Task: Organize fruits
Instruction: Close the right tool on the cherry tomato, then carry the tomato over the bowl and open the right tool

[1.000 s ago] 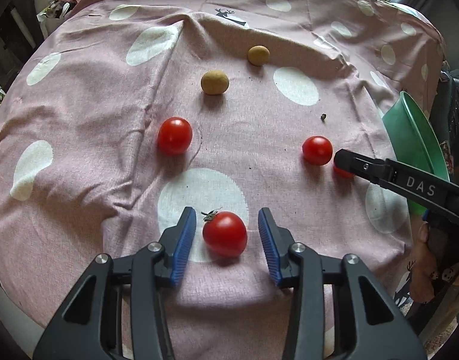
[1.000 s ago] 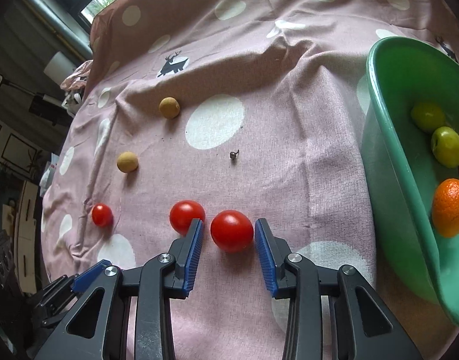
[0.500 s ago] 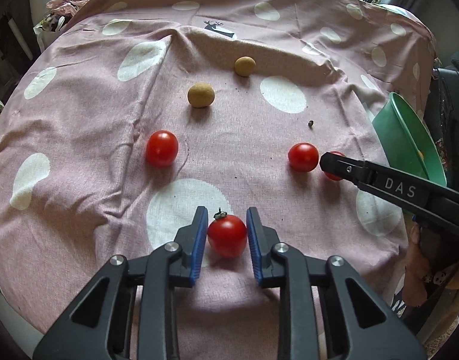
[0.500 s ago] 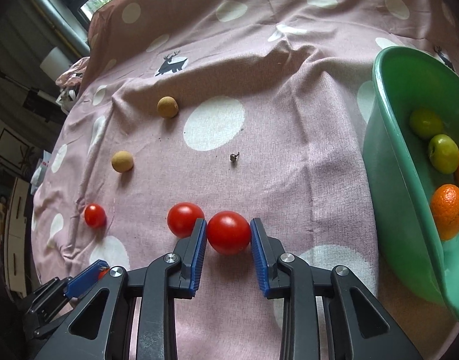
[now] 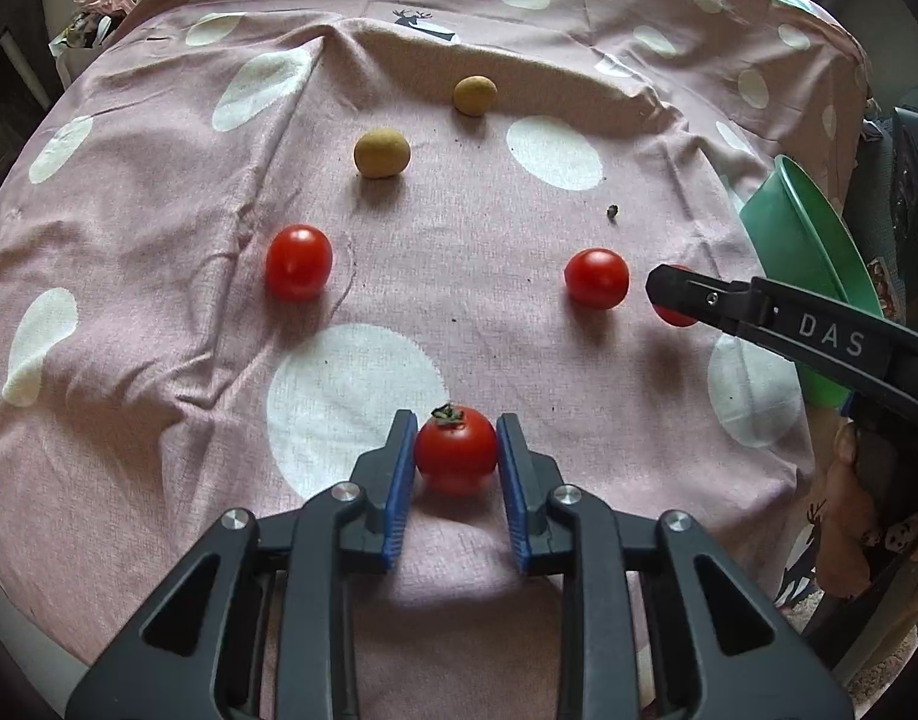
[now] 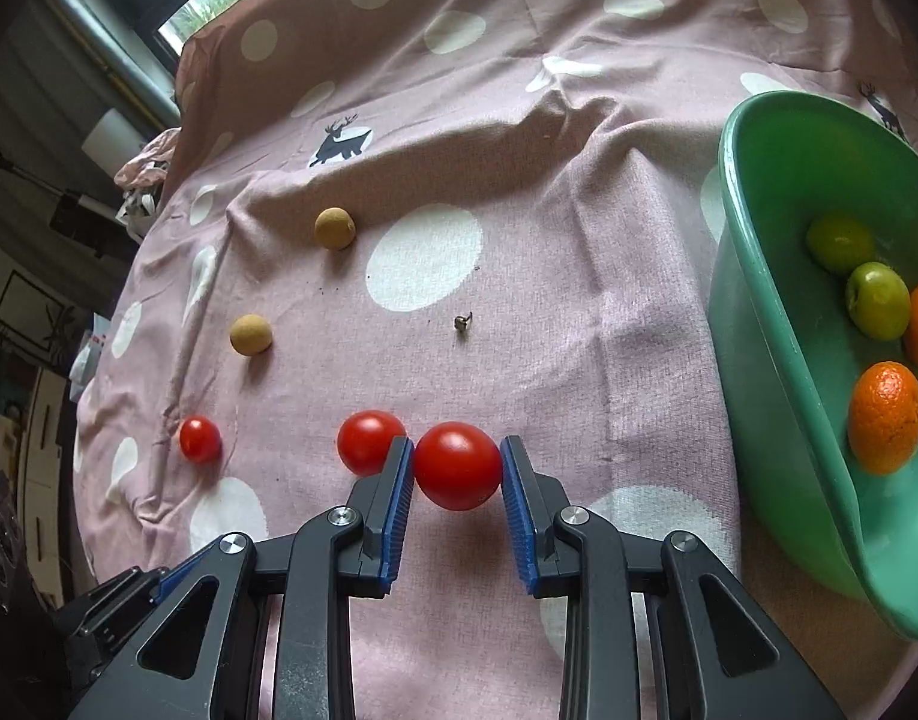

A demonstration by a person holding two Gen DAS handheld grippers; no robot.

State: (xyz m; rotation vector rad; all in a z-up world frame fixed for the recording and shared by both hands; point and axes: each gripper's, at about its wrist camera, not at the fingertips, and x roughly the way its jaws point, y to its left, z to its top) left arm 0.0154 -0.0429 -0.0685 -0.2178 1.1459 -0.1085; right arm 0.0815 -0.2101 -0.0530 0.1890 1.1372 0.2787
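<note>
A stemmed tomato (image 5: 456, 450) sat gripped in the left tongs (image 5: 455, 461), while the right tongs (image 6: 457, 476) clamped a smooth tomato (image 6: 457, 465).

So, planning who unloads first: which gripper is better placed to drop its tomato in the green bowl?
Right. The right gripper grips a tomato close beside the green bowl; the left gripper holds its stemmed tomato farther away, across the cloth.

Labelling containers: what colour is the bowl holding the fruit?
Green; the bowl shows best in the right wrist view.
</note>
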